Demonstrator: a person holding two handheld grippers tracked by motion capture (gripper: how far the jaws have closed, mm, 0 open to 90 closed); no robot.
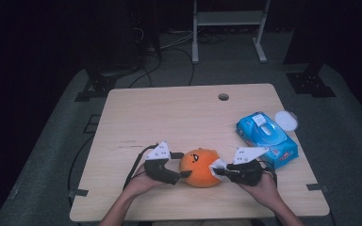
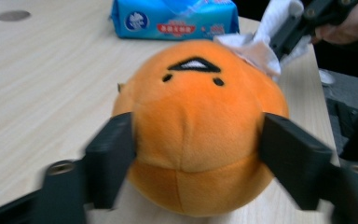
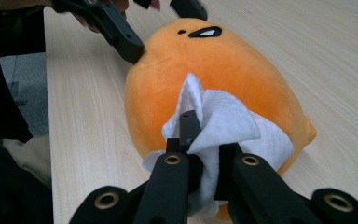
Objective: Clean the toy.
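A round orange plush toy [image 1: 199,167] with a small black face lies on the wooden table [image 1: 169,117] near its front edge. My left gripper [image 1: 184,165] comes in from the left, one jaw on each side of the toy [image 2: 196,126], and the pads touch its flanks. From the right, my right gripper [image 1: 218,172] is shut on a crumpled white tissue [image 3: 228,121] and holds it against the toy's side [image 3: 214,60]. The right gripper [image 2: 289,32] and the tissue [image 2: 265,42] appear behind the toy in the left gripper view. The left gripper [image 3: 163,28] appears at the toy's far end in the right gripper view.
A blue tissue pack [image 1: 266,136] lies to the right of the toy, with a white round lid [image 1: 286,120] beyond it at the table's right edge. A cable hole [image 1: 223,97] sits near the far edge. The table's far half is bare wood.
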